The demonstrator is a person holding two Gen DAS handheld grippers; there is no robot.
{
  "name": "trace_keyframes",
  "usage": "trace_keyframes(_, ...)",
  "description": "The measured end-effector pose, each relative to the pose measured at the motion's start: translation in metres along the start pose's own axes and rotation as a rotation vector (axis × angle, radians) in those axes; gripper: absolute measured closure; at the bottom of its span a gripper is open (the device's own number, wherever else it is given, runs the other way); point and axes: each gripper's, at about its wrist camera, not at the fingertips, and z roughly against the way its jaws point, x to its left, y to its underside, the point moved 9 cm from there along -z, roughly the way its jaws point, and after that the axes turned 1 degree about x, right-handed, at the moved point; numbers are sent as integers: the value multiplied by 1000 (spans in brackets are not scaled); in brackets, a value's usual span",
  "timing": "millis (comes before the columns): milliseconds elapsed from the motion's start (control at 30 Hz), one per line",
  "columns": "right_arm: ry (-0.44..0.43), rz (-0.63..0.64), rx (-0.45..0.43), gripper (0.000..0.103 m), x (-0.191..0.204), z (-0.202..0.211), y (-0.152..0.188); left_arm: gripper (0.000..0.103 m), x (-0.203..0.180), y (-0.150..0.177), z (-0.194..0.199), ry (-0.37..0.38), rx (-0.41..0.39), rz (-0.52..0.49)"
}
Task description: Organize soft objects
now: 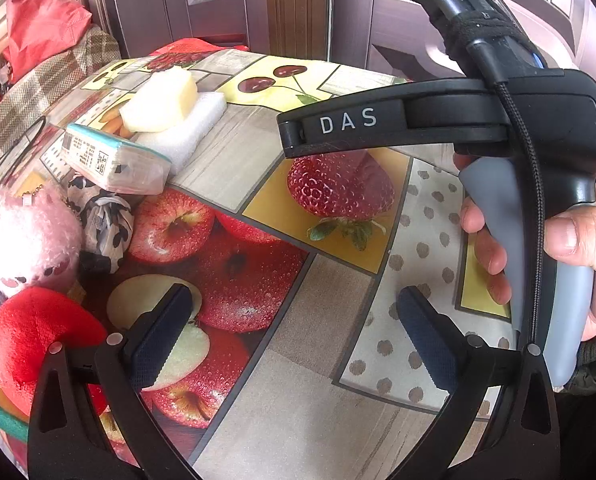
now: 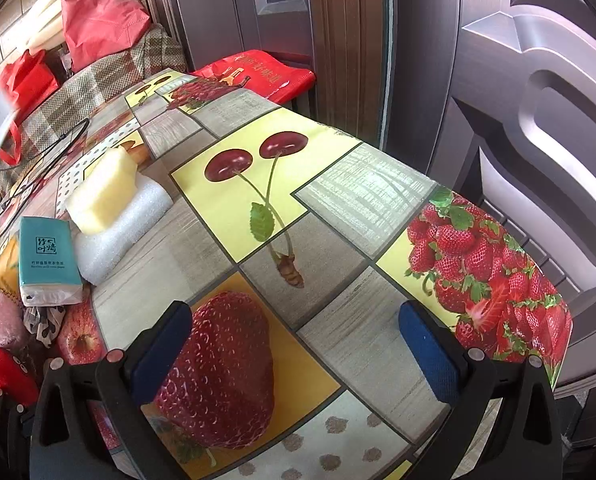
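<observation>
Both grippers, left [image 1: 293, 334] and right [image 2: 295, 350], hang spread and empty; sponge [image 2: 101, 196], foam [image 2: 125, 228] and toys [image 1: 29, 232] cluster round the tissue pack [image 2: 47, 264], apparently gathered there.

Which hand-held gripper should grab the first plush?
Probably left. The left hand-held gripper is open with the red plush right beside its finger and the pink plush just beyond. The right hand-held gripper, also open, faces bare tablecloth; the toys sit at its far left edge.
</observation>
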Motion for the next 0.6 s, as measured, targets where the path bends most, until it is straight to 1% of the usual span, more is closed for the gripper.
trace_keyframes(600, -1, 5, 1, 0, 3, 1, -2, 1, -1, 0, 0, 0, 0, -2)
